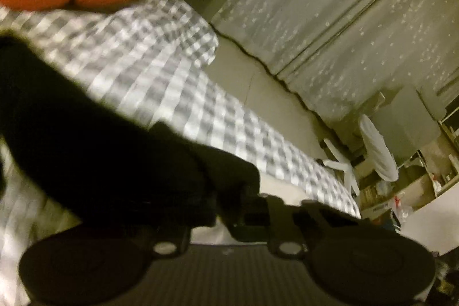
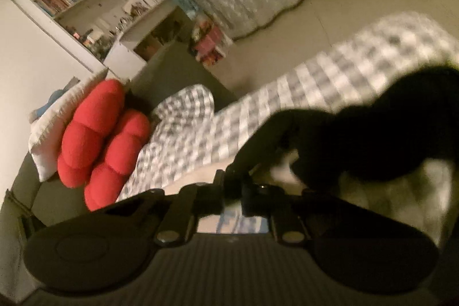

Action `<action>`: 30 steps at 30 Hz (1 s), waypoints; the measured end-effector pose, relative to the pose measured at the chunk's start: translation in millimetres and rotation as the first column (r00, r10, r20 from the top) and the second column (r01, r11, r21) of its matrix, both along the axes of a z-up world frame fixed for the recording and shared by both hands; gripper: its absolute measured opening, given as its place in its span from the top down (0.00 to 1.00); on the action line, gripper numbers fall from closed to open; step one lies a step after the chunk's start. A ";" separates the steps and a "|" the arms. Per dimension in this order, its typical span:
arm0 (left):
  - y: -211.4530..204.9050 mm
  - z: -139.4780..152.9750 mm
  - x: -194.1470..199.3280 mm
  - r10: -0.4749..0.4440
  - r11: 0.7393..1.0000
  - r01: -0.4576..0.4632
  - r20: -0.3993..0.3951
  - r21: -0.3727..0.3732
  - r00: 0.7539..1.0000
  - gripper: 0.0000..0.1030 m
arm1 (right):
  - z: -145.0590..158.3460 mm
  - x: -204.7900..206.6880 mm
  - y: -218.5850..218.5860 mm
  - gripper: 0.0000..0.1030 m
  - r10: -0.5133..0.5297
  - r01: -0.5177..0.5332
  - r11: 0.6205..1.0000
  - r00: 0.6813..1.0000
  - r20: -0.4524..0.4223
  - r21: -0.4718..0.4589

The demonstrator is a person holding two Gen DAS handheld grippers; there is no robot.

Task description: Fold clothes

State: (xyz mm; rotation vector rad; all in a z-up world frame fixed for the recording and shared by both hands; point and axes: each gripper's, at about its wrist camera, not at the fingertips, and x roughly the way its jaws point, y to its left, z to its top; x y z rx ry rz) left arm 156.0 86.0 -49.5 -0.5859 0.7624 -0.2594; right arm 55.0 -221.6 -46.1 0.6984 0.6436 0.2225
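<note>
So the black garment (image 1: 100, 148) is what's being folded here. It's stretched out over the checked bedspread (image 1: 160, 70), toward the end of the bed away from the red cushion (image 2: 100, 139) and the white pillow (image 2: 48, 139) at the head.

The left claw (image 1: 284, 205) has its jaws drawn together, with the dark cloth running right up to the tips. It's the same on the right claw (image 2: 239, 185), where there's barely a sliver of gap and the fabric bunches right at it. My read is both are pinched on the garment's edge (black cloth on black plastic in dim light, so I can't make out the exact contact).

Why hold it like that? With one claw at each end, the cloth hangs as a band between them, so it can be pulled straight and laid flat instead of dropping in a heap. The bedspread gives a wide, soft surface for that. The cushion is well clear of the working area, so nothing should snag. Both views are smeared, so finer detail is a guess.
</note>
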 end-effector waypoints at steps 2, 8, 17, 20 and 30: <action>-5.3 5.1 9.5 0.010 1.000 -0.011 0.036 0.023 0.999 0.93 | 4.5 11.2 0.3 0.89 -0.011 0.011 1.000 1.000 0.018 -0.029; -18.9 10.4 48.4 0.053 0.996 -0.057 0.064 0.062 0.997 0.94 | 5.1 56.2 3.9 0.89 -0.031 0.033 0.995 0.999 0.024 -0.095; -21.2 -5.3 87.5 0.070 0.995 -0.076 0.080 0.062 0.994 0.94 | -27.5 103.3 -0.8 0.89 -0.019 0.012 0.989 0.999 -0.043 -0.149; -27.3 -3.7 89.7 0.052 0.991 -0.062 0.088 0.118 0.995 0.92 | -27.2 103.1 -2.9 0.88 -0.025 0.019 0.989 0.999 -0.039 -0.144; -21.3 22.7 55.2 0.031 0.983 -0.054 0.127 0.175 0.991 0.45 | 6.3 62.2 -17.0 0.59 -0.044 0.044 0.992 0.999 0.007 -0.114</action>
